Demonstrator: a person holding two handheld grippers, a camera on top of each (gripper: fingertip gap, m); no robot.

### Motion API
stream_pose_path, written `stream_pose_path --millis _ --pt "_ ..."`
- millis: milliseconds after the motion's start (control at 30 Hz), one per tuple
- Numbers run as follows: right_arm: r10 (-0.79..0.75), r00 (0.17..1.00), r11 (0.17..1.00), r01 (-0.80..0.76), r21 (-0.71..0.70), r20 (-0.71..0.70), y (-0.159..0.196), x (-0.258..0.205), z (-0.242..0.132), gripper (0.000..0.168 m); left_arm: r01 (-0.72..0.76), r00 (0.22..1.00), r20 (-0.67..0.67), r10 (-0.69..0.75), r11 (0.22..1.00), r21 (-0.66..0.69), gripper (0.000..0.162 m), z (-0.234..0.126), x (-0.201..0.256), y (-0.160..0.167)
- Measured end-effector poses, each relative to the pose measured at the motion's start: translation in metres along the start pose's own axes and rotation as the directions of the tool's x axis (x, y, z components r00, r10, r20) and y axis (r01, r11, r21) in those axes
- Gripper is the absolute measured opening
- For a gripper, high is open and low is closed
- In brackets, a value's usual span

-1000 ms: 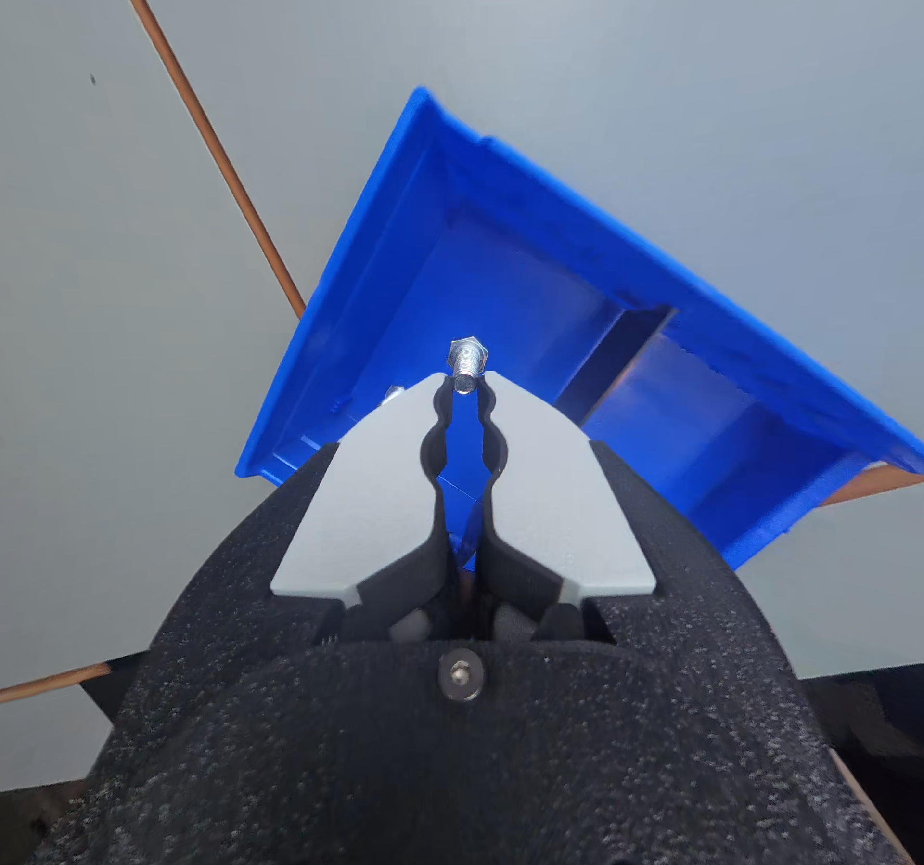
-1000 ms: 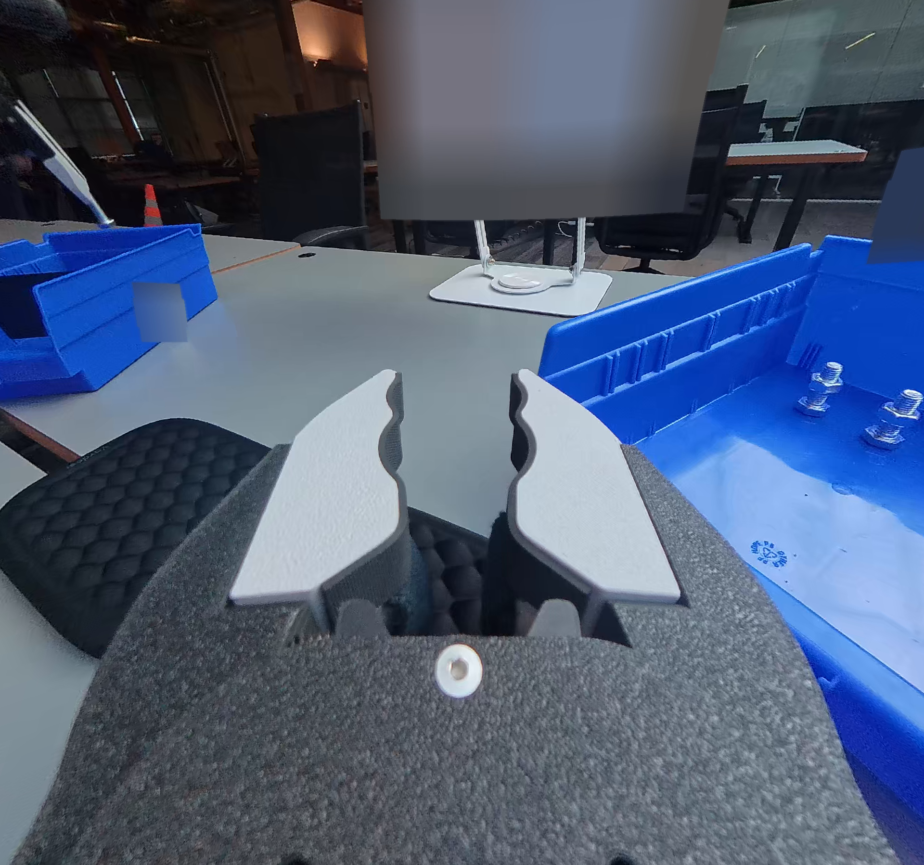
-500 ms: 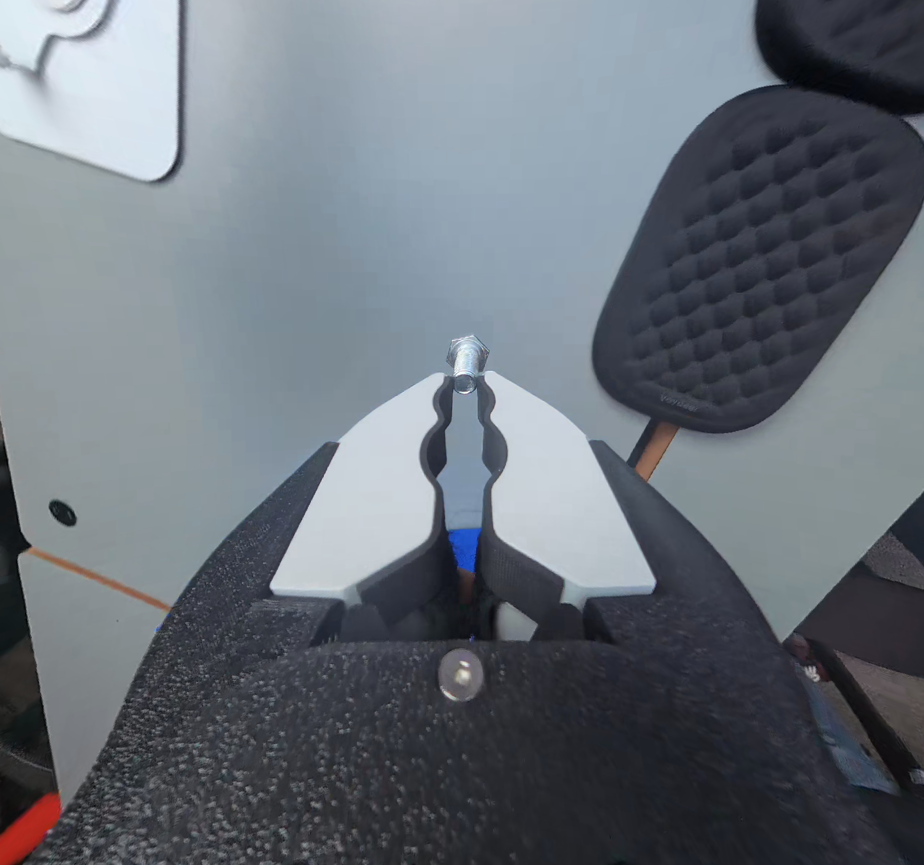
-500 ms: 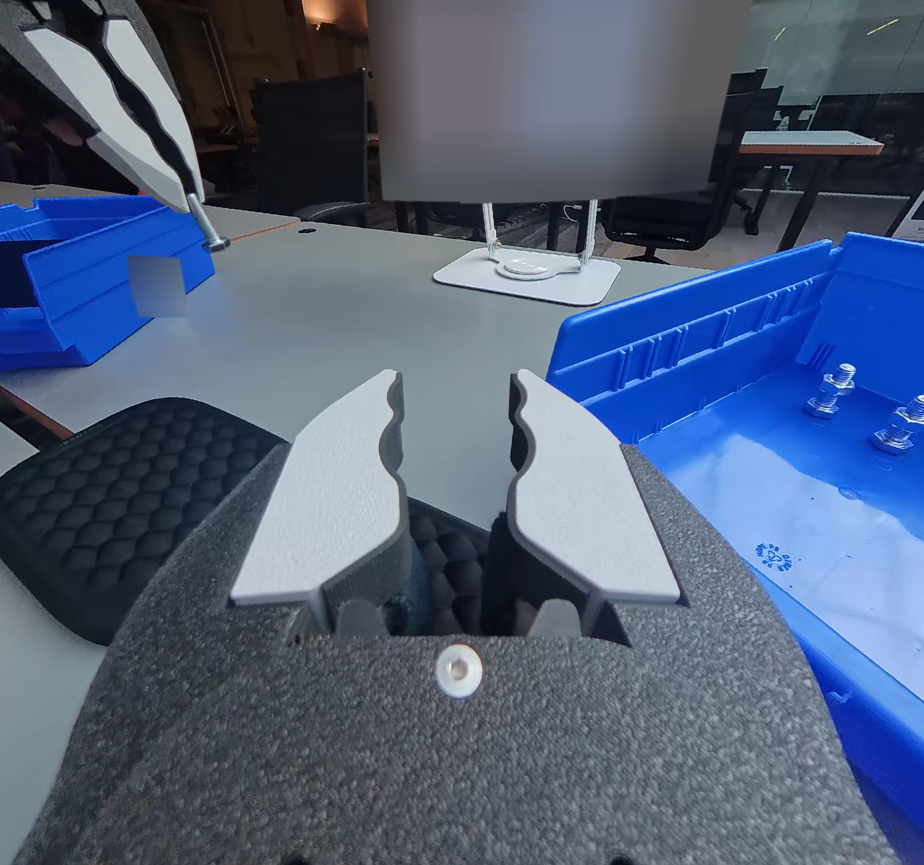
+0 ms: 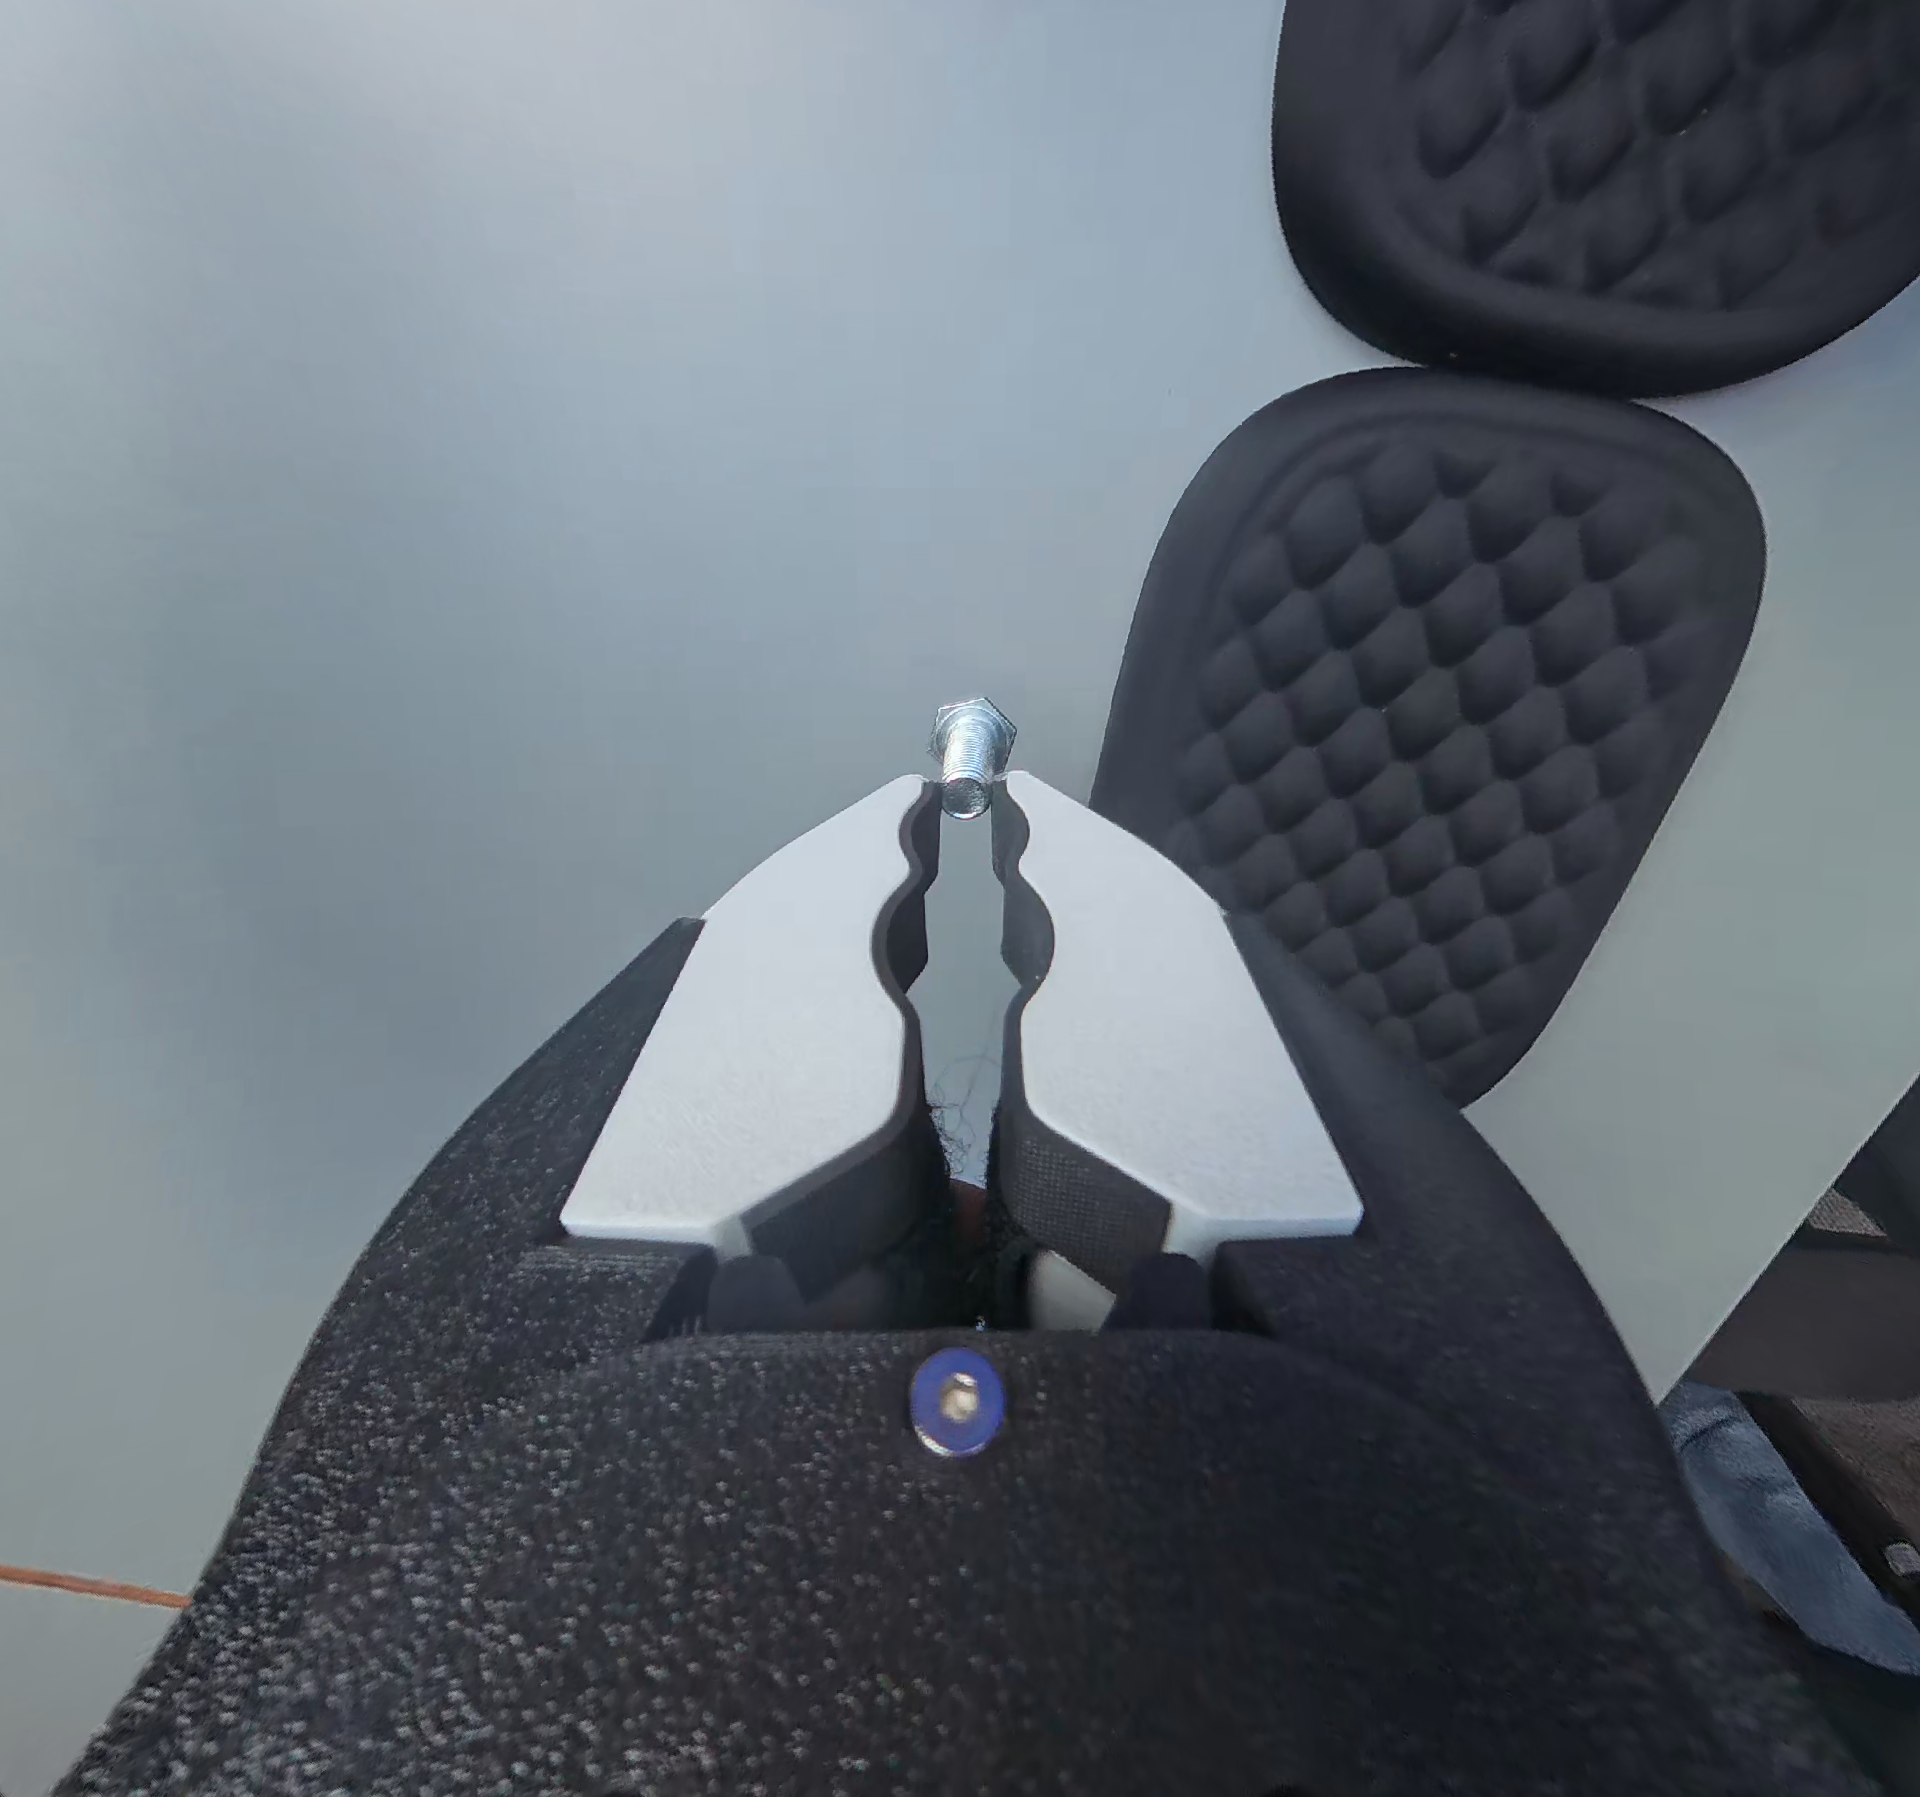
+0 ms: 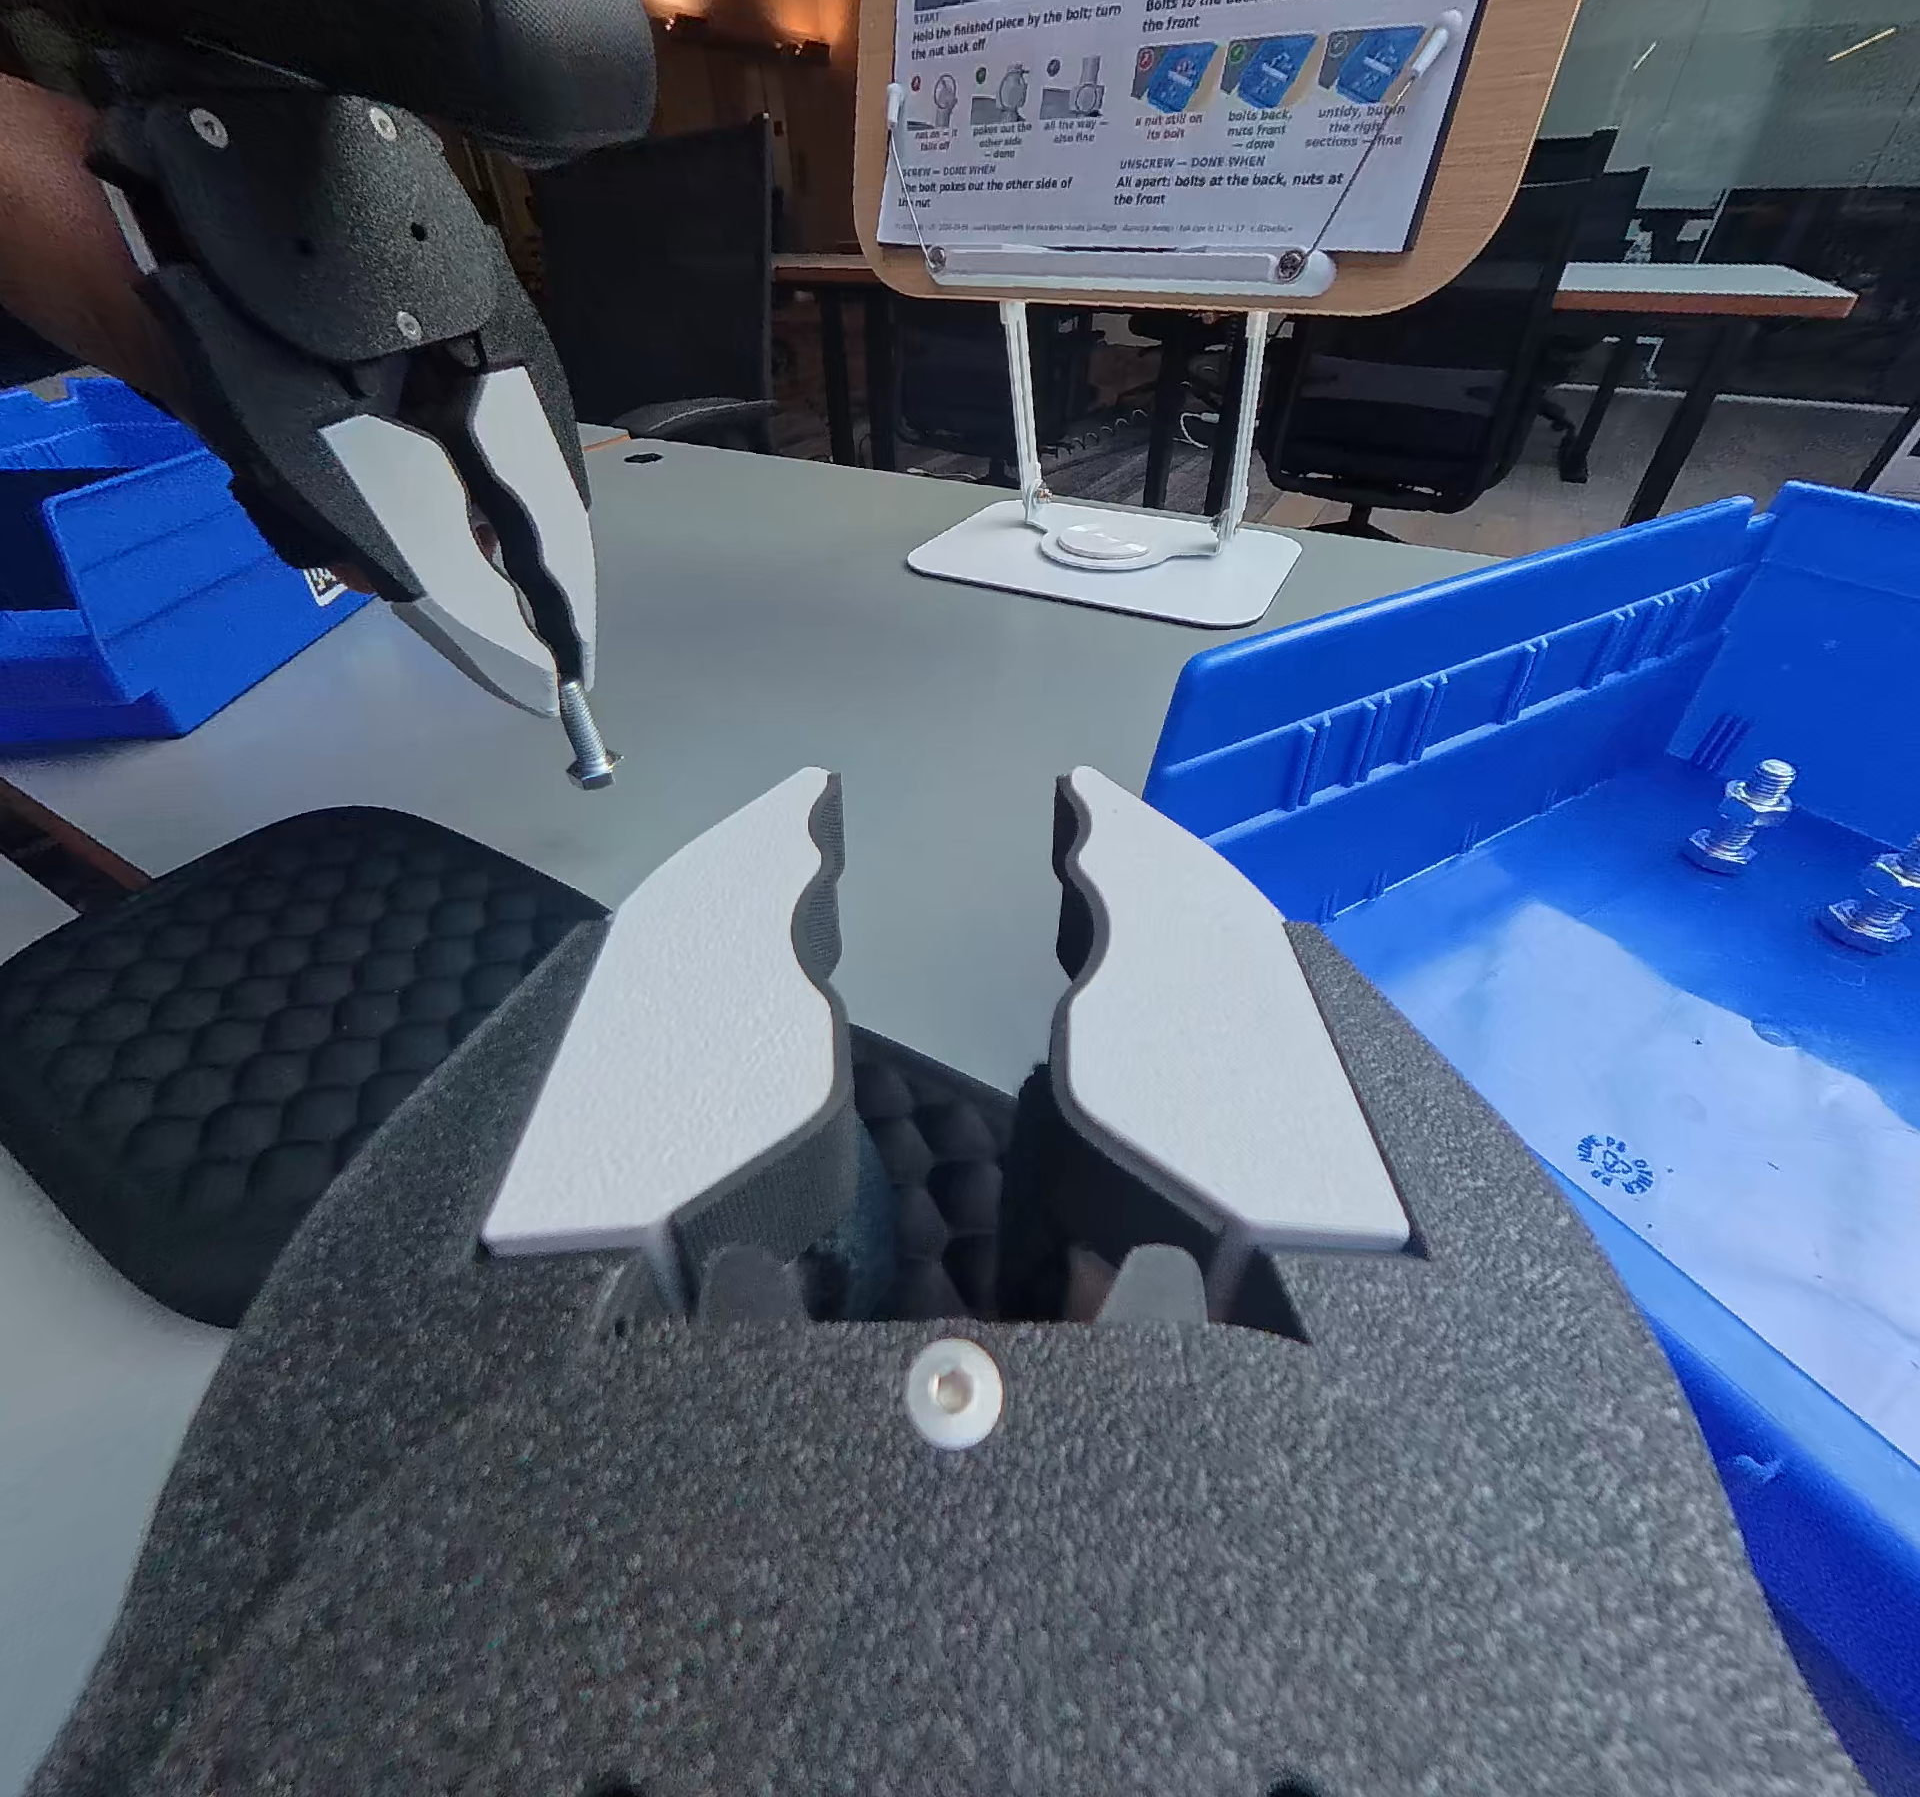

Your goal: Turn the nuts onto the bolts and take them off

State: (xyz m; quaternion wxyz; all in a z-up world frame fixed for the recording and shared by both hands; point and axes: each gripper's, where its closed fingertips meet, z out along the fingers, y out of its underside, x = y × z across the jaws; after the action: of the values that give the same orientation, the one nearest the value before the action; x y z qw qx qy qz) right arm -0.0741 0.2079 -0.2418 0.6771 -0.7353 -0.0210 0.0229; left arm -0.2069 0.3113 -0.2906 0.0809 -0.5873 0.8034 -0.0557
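Left wrist view looks down my left gripper (image 5: 966, 797), whose fingers (image 5: 790, 978) are clamped on the threaded end of a bolt (image 5: 968, 741), its hex head pointing away from me toward the grey bench (image 5: 520, 397). Just right of the bolt lies a black quilted pad (image 5: 1434, 729), and a second black pad (image 5: 1621, 116) touches its far end.

From the right wrist view, my right gripper (image 6: 943, 802) hangs over the bench with its fingers (image 6: 707, 1009) apart and nothing between them. The left gripper (image 6: 566, 677) shows to its upper left, tilted down, the bolt (image 6: 584, 739) poking from the tips with its head just above the bench. To the right of my right gripper sits a blue bin (image 6: 1455, 698) holding two bolts with nuts on them (image 6: 1735, 812), standing upright near its far wall. Another blue bin (image 6: 125, 584) sits far left, behind the left gripper. Beyond the gripper, a white stand (image 6: 1112, 552) carries an instruction sheet (image 6: 1174, 54).
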Motion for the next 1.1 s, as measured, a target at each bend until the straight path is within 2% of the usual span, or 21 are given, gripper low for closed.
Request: stream_pose_path --millis 267,633,733,833,933,1000,1100 --pt "-0.004 1.000 1.000 0.004 -0.004 0.000 0.000 -0.001 0.000 0.038 0.008 1.000 -0.030 -0.009 0.999 -0.036 0.009 0.019 0.005 0.006" --pt "0.003 1.000 1.000 -0.003 -0.001 -0.002 0.000 0.000 0.000 0.037 0.000 0.998 -0.064 -0.003 0.999 -0.043 0.010 0.028 0.011 0.008" --pt "0.002 1.000 1.000 -0.002 0.003 -0.002 0.000 0.000 0.000 0.036 0.010 0.998 -0.063 -0.012 0.999 -0.031 0.029 0.024 0.010 0.008" --pt "0.004 1.000 1.000 -0.004 0.012 -0.002 -0.001 0.001 -0.001 0.036 0.033 0.999 -0.032 -0.033 0.999 0.015 0.042 0.001 0.005 0.011" --pt "0.010 1.000 1.000 -0.010 0.014 0.001 -0.001 0.001 -0.001 0.036 0.104 0.993 0.038 -0.109 0.988 0.118 0.058 -0.048 -0.009 0.025" --pt "0.011 1.000 1.000 -0.012 0.015 0.004 -0.002 0.001 -0.001 0.036 0.174 0.978 0.086 -0.191 0.969 0.177 0.070 -0.085 -0.020 0.048" --pt "0.008 1.000 1.000 -0.008 0.019 0.005 -0.002 0.000 -0.001 0.036 0.310 0.928 0.151 -0.339 0.932 0.190 0.081 -0.130 -0.033 0.107"
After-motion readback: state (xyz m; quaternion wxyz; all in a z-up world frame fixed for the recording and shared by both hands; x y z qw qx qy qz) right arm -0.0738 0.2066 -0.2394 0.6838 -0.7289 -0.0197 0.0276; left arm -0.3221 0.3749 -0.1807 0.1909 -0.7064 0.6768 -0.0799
